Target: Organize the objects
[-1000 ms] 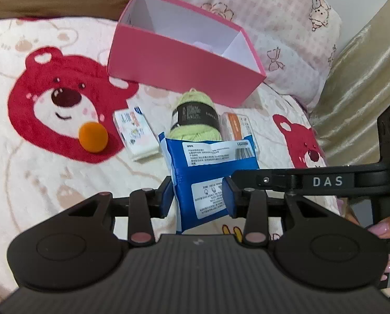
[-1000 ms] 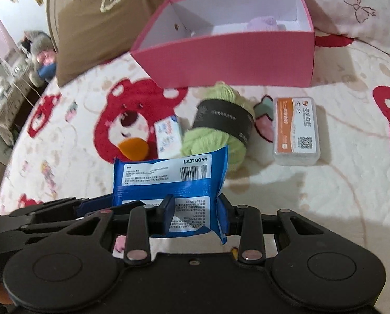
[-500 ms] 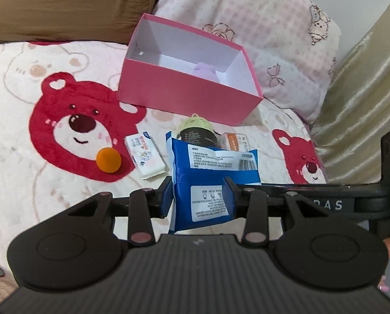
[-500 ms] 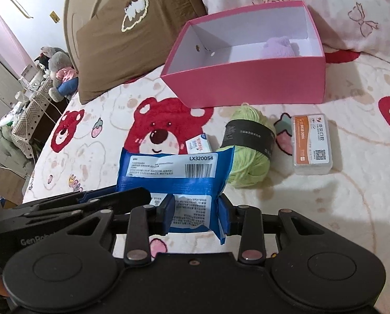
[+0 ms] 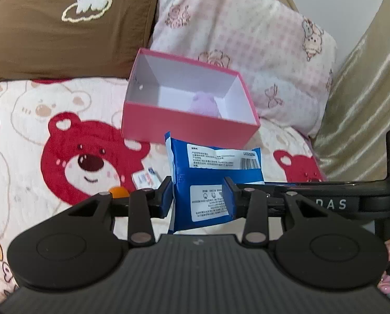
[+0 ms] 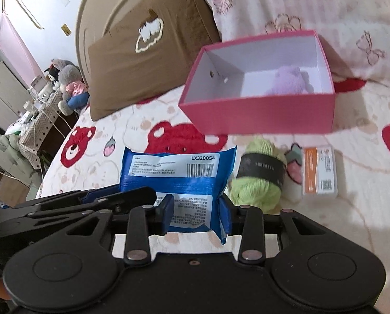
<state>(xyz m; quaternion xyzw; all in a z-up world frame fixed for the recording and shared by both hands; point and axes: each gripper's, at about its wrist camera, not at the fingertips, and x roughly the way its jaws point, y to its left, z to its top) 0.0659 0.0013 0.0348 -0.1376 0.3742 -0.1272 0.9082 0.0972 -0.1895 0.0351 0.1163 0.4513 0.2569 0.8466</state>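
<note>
A blue packet (image 5: 216,172) with white labels hangs above the bed, gripped from two sides. My left gripper (image 5: 199,196) is shut on its lower part. My right gripper (image 6: 196,212) also has the blue packet (image 6: 176,175) between its pads, which still touch it while the jaws open slightly. The right gripper's black arm (image 5: 325,201) crosses the left wrist view from the right. Beyond stands the open pink box (image 5: 189,128), with a purple plush thing (image 5: 205,103) inside. The pink box (image 6: 260,115) is at upper right in the right wrist view.
On the bear-print blanket lie a green yarn ball (image 6: 257,183), an orange-and-white case (image 6: 319,172), an orange ball (image 5: 119,191) and a small white pack (image 5: 145,180). A brown pillow (image 5: 64,31) and a pink checked pillow (image 5: 247,39) stand behind the box. The bed's edge lies left.
Both grippers have risen with the blue packet between them. The blanket and its objects look farther below, and more of the box's inside shows.
</note>
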